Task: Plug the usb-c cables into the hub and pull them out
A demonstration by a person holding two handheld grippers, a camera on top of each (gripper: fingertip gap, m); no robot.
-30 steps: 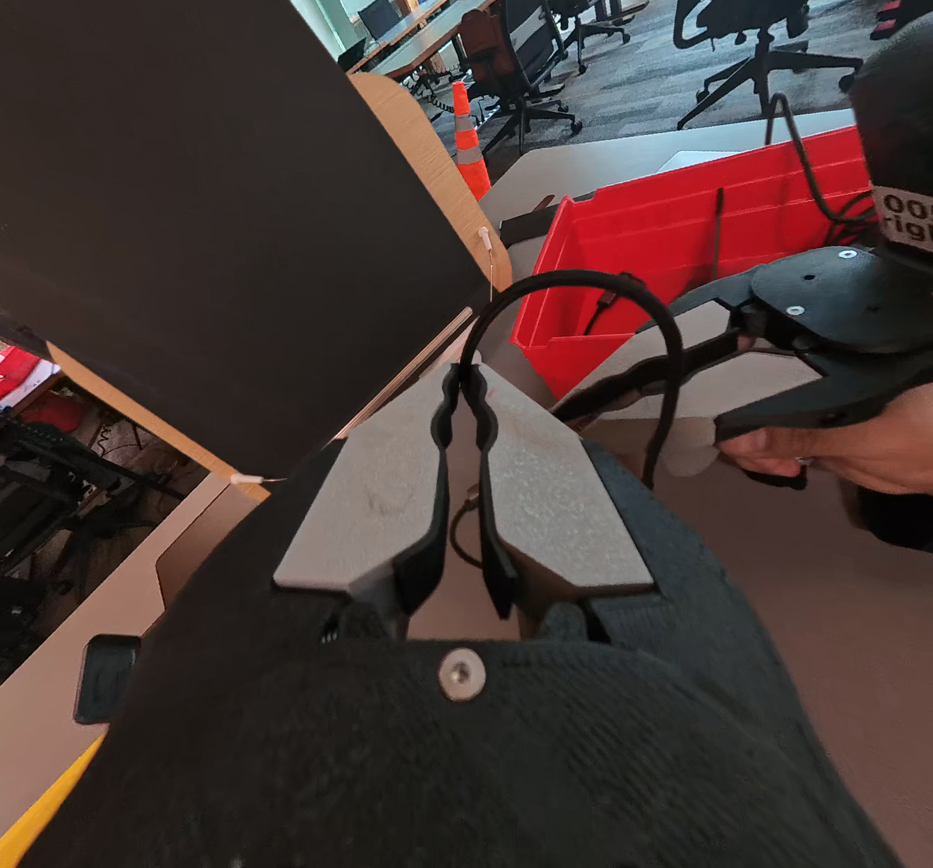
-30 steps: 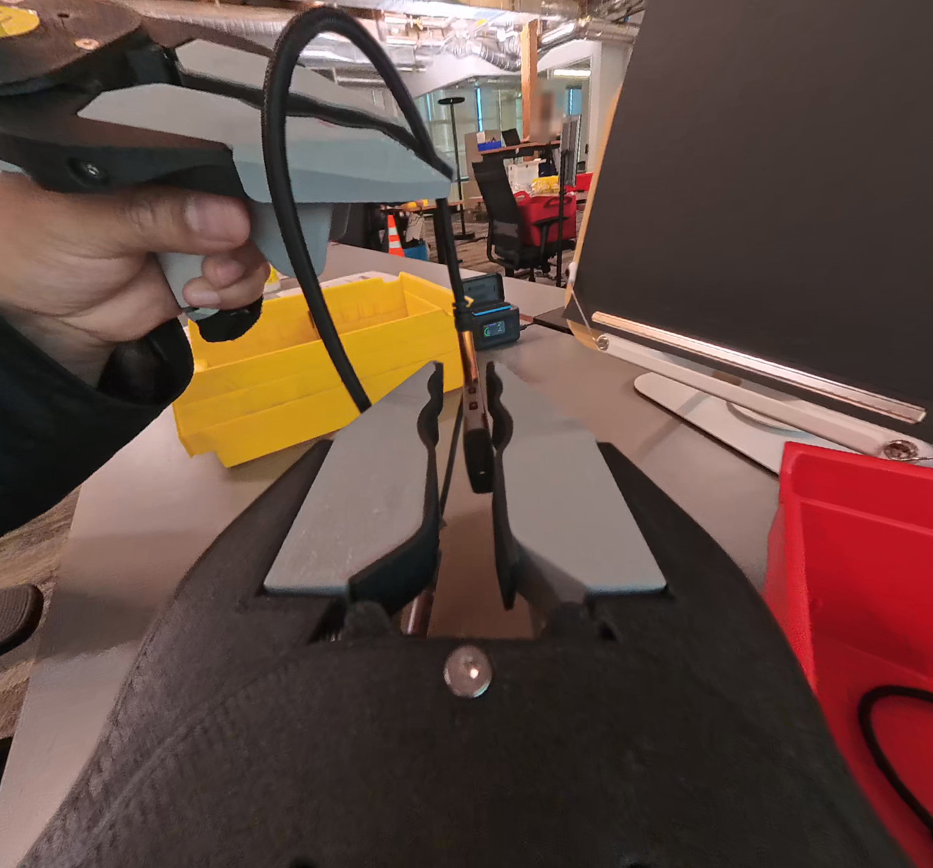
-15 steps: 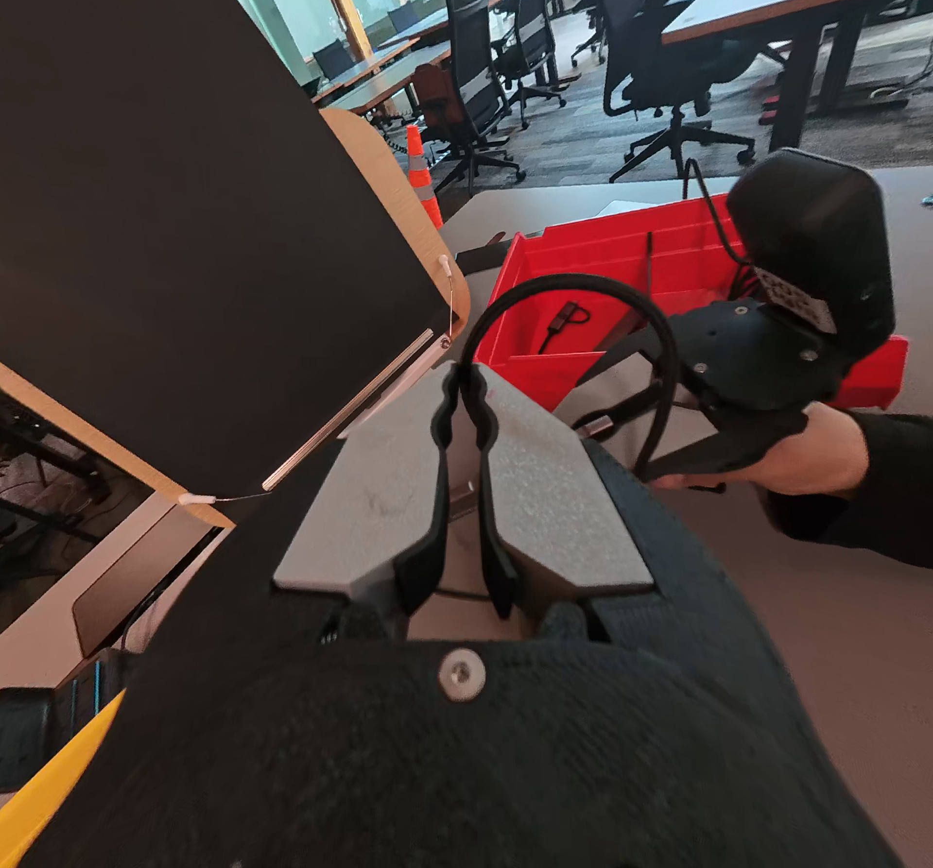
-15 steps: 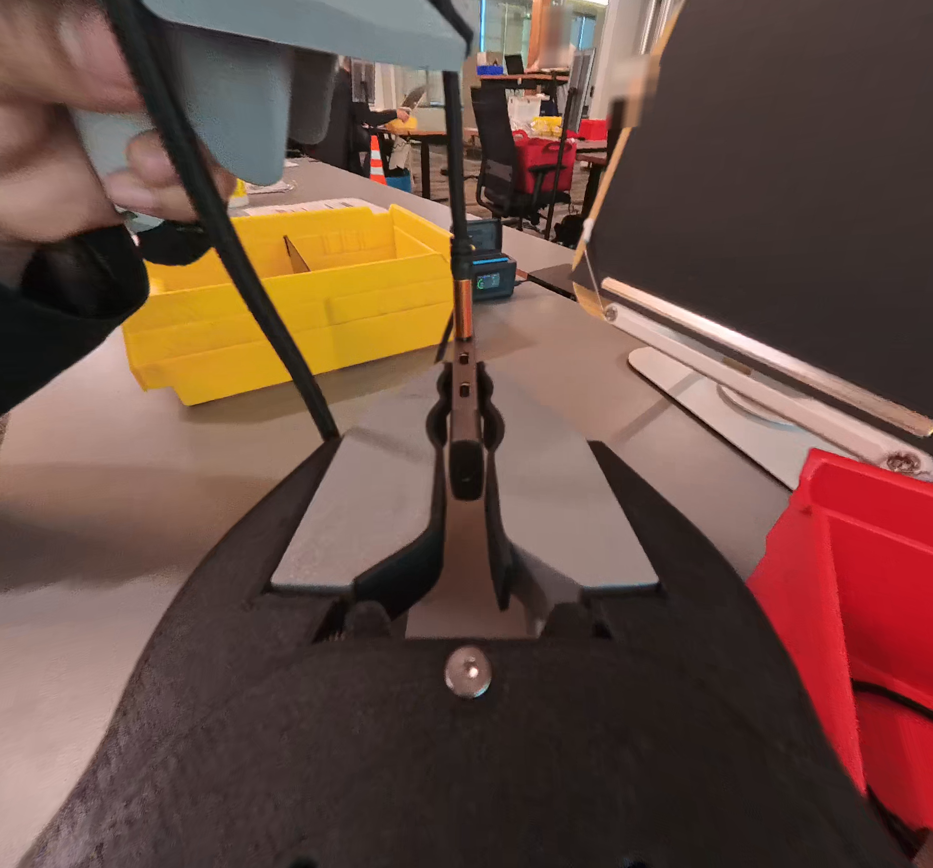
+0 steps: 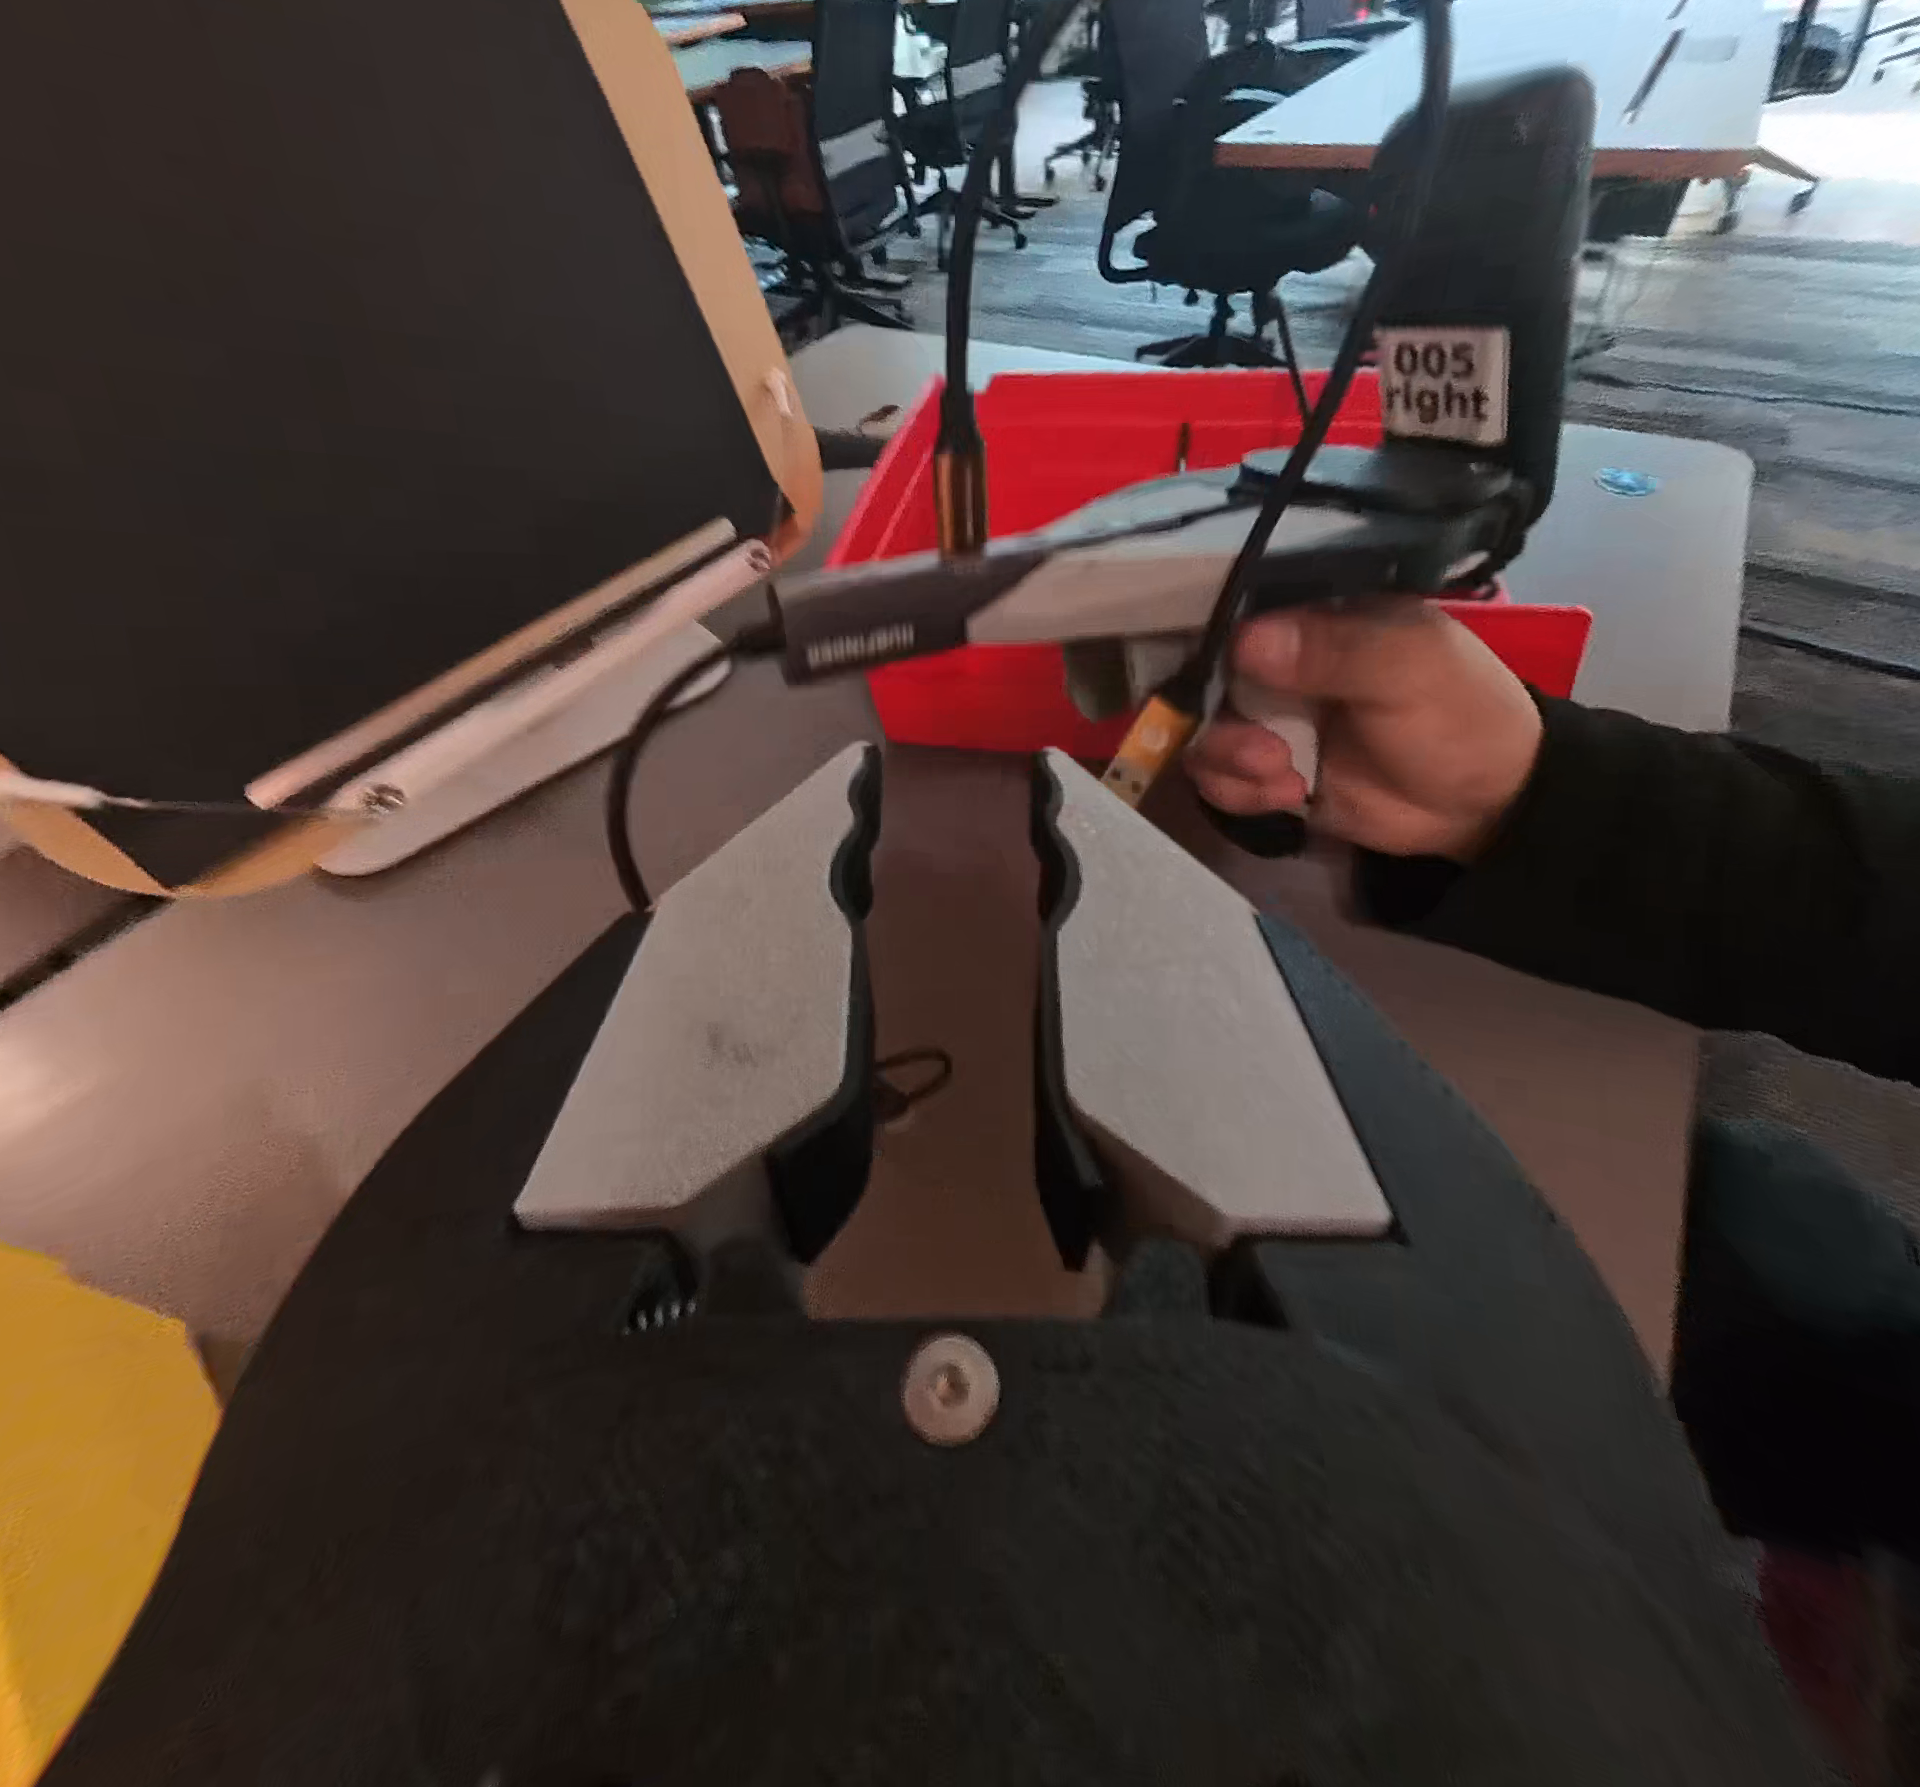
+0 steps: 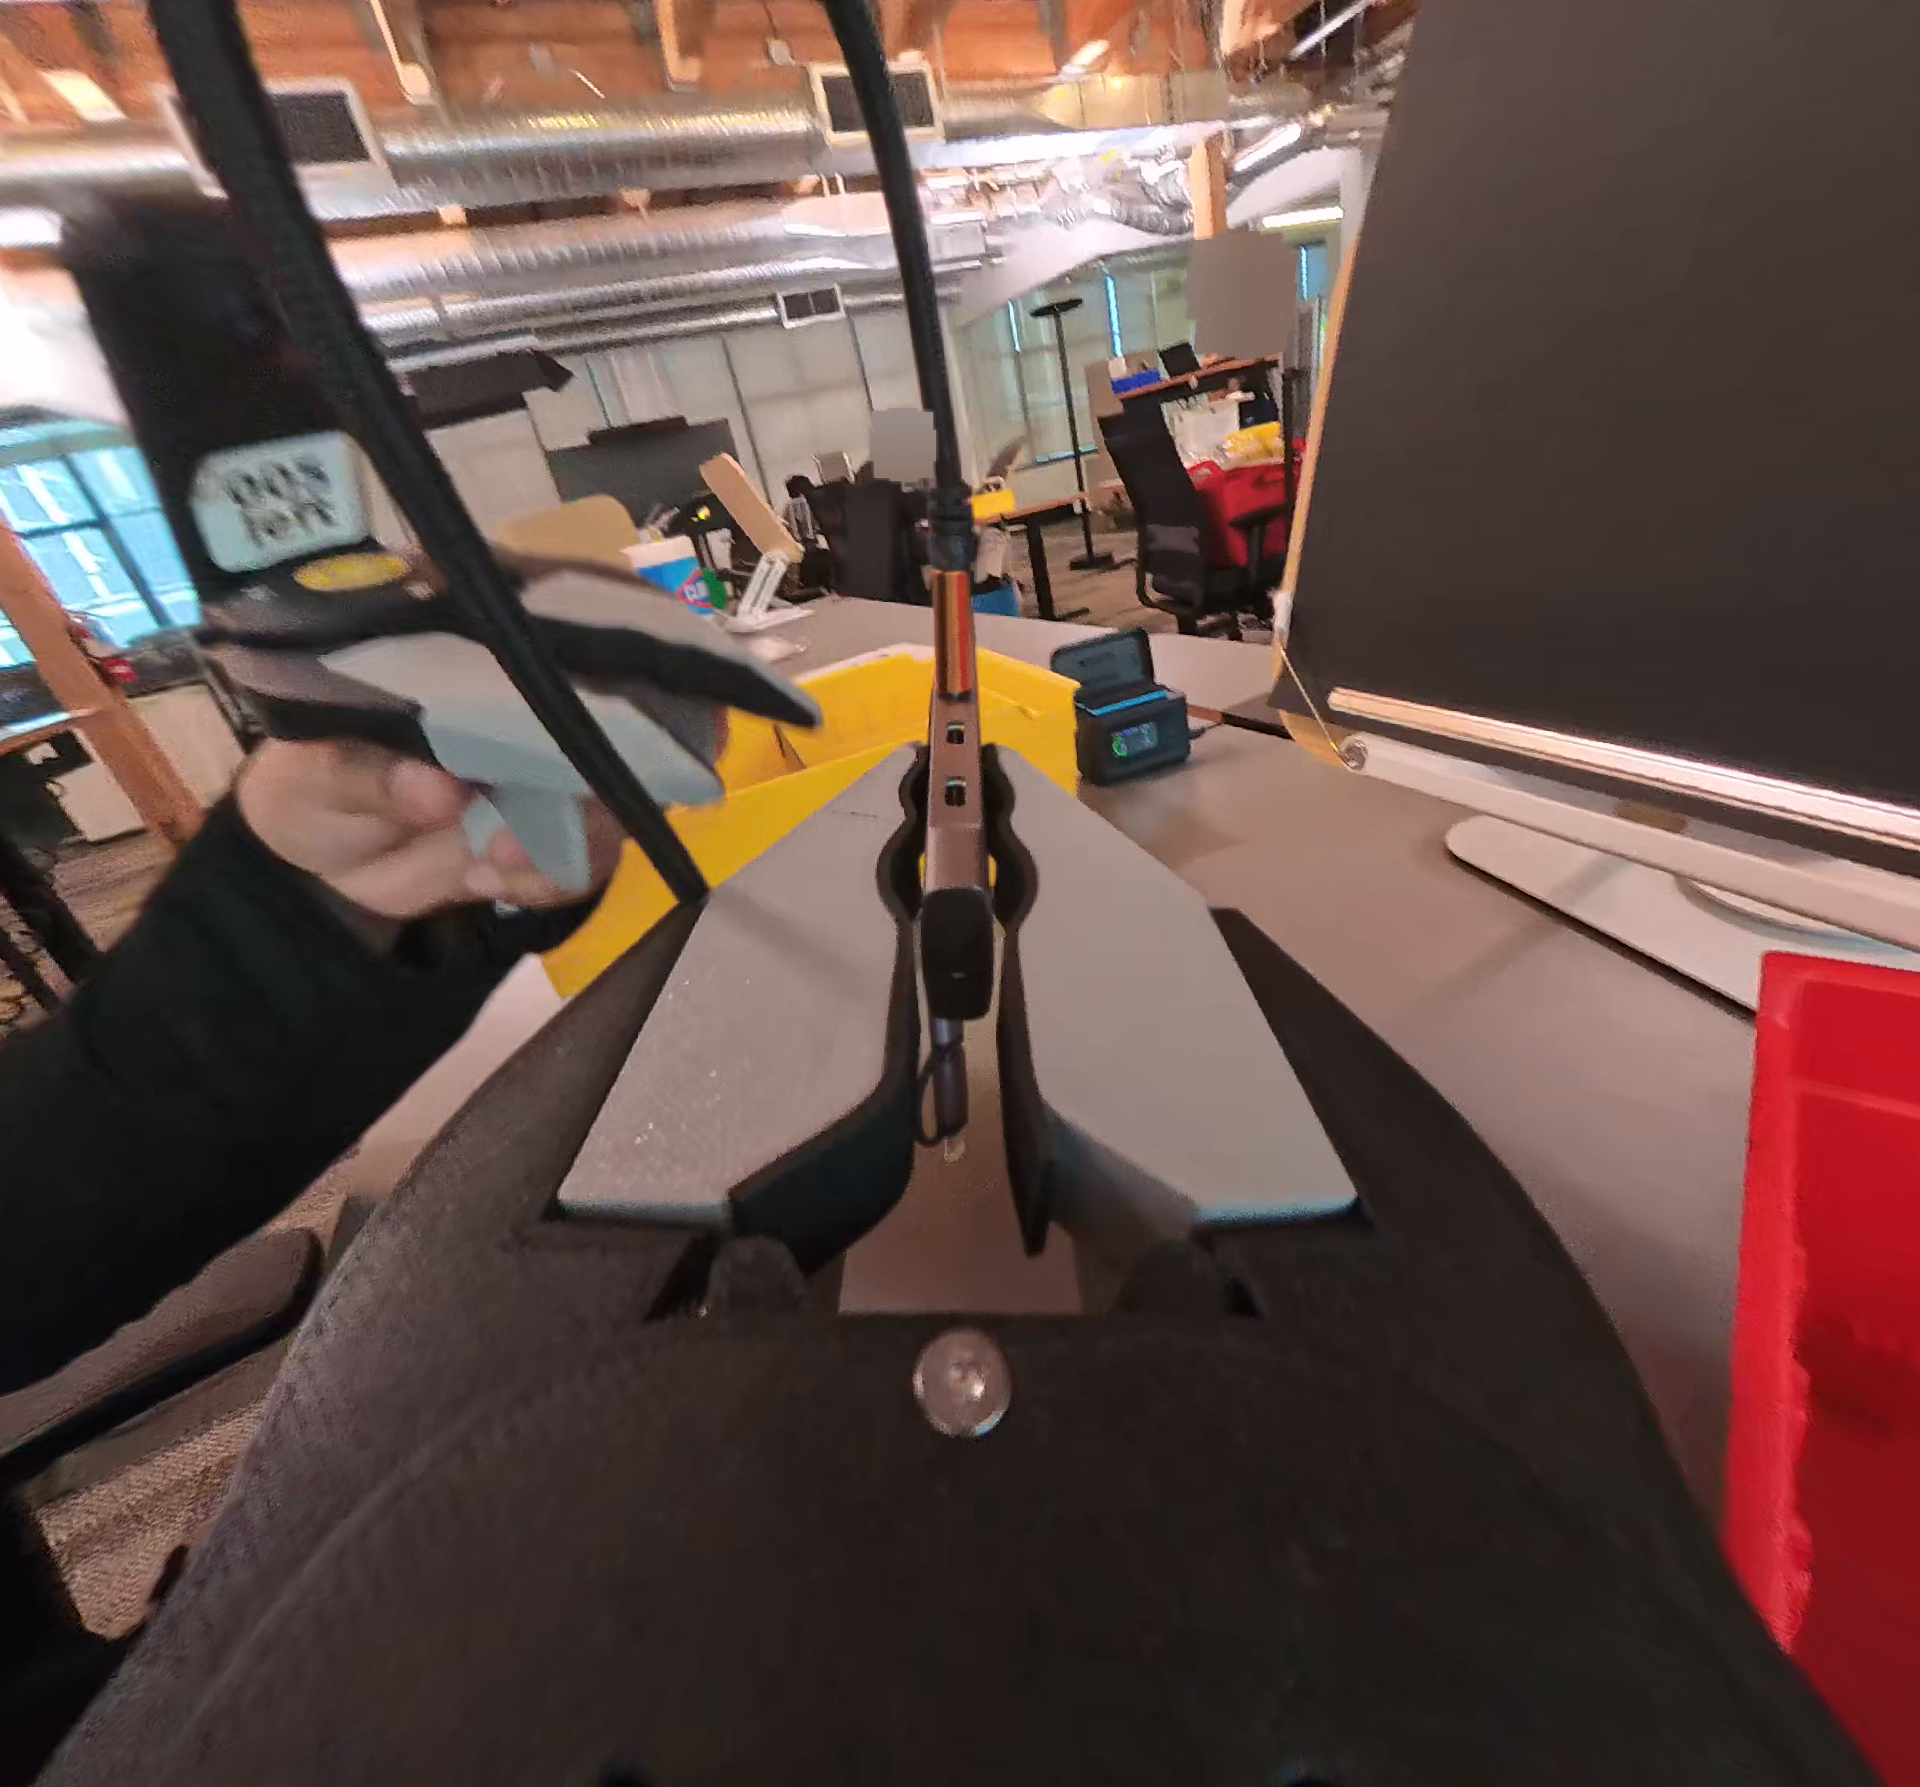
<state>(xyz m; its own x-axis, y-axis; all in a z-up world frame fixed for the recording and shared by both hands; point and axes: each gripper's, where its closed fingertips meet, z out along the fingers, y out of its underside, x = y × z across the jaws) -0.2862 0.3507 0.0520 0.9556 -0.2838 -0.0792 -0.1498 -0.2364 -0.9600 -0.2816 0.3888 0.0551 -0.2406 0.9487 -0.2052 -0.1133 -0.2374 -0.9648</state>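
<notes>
My right gripper (image 6: 954, 763) is shut on a slim dark grey hub (image 6: 954, 807) and holds it above the table. A black usb-c cable (image 6: 894, 210) has its copper plug (image 6: 953, 641) seated in the hub's far end and arcs up and over to the left. In the left wrist view my left gripper (image 5: 954, 781) is open and empty, just short of the hub (image 5: 883, 631), which sticks out of the right gripper (image 5: 1049, 584). The cable's orange far plug (image 5: 1148, 750) hangs loose by the hand. The left gripper (image 6: 748, 709) also shows in the right wrist view.
A red bin (image 5: 1039, 449) stands behind the hub, and also shows in the right wrist view (image 6: 1829, 1218). A yellow bin (image 6: 831, 750) sits on the left. A dark covered monitor (image 6: 1662, 283) on a white foot and a small dark charger case (image 6: 1127, 719) stand at the back. Left tips to right tips: about 5 centimetres.
My left gripper has opened, let go of the cable and drawn back. My right gripper has shut on the hub and lifted it with the cable plugged in.
</notes>
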